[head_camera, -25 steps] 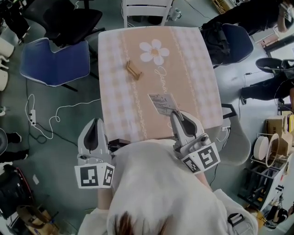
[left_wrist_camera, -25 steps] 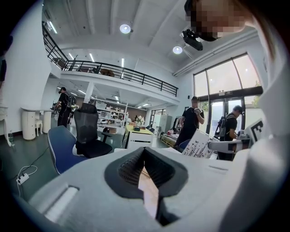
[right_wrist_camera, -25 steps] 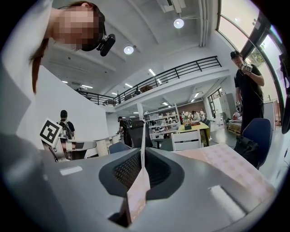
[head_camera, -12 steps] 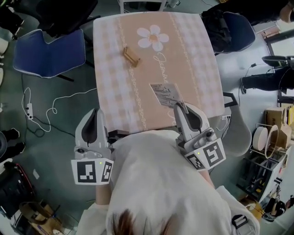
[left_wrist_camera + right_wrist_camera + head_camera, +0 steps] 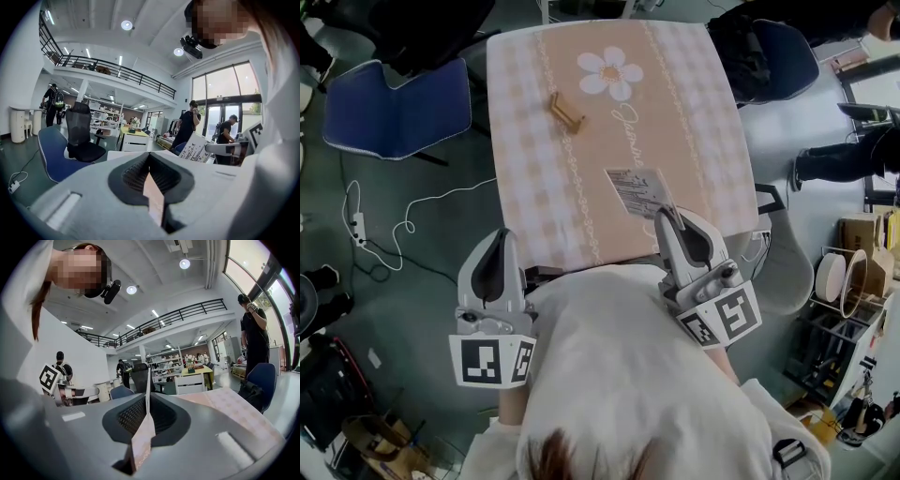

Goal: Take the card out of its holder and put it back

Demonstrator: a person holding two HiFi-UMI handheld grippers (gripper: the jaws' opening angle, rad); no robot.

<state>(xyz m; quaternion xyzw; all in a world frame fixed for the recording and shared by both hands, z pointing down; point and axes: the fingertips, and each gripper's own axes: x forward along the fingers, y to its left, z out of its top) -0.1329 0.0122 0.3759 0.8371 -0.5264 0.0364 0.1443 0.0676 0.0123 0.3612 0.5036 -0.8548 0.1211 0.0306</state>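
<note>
A checked, daisy-printed worktop (image 5: 534, 187) stands among office chairs. The right gripper (image 5: 666, 223) is clamped on the card (image 5: 636, 190), already pulled out. The wooden holder (image 5: 567, 112) stands empty, well ahead and left of that gripper. The left gripper (image 5: 498, 246) is closed, empty. Reinsertion remains

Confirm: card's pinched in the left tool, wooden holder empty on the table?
Wrong tool. The card is pinched in the right tool, as the right gripper view shows; the left tool holds nothing. The wooden holder does sit empty on the table.
</note>
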